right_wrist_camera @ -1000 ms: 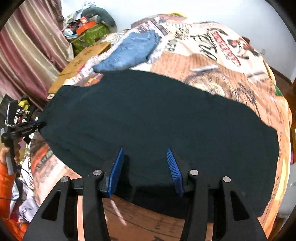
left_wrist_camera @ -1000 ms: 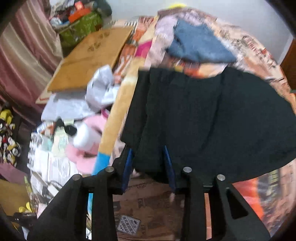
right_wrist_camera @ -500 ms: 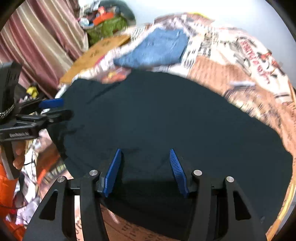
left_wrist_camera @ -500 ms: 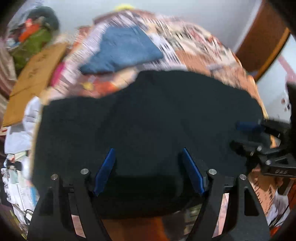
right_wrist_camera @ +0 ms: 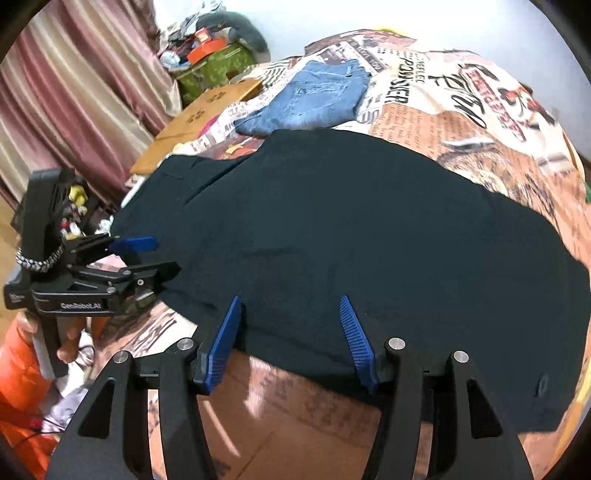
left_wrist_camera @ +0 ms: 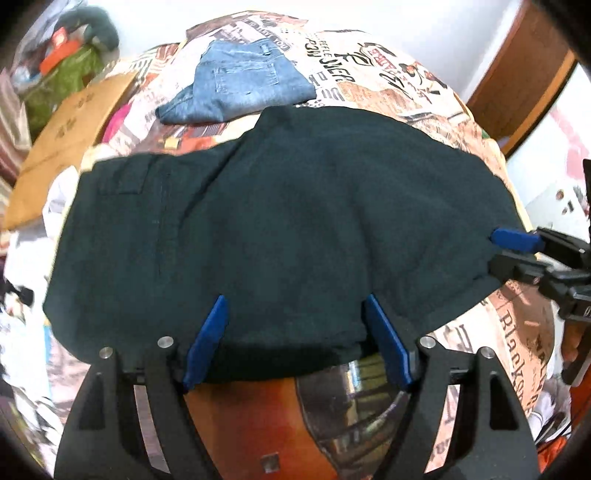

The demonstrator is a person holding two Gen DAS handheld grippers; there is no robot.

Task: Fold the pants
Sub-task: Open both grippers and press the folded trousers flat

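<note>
Since a second ago my left gripper (left_wrist_camera: 295, 336) lets go, jaws opening, pants edge loose between them, dark pants (left_wrist_camera: 280, 229) flat on bedspread (left_wrist_camera: 388, 85), right gripper (right_wrist_camera: 290, 339) jaws apart over hem.

A bedroom in a home. A bed (right_wrist_camera: 461, 122) fills most of both views, covered by a bedspread (left_wrist_camera: 388, 85) printed like old newspaper pages in cream, orange and brown. Clothing lies on it: dark pants (right_wrist_camera: 351, 240) spread across the middle and folded jeans (right_wrist_camera: 317, 99) near the far edge. Striped maroon curtains (right_wrist_camera: 74, 92) hang along the left side. A flat cardboard box (right_wrist_camera: 207, 107) leans at the bed's far left corner, beside a heap of bags and clutter (right_wrist_camera: 210, 51) against the white wall (right_wrist_camera: 314, 18). A wooden door frame (left_wrist_camera: 517, 81) stands at the right.
</note>
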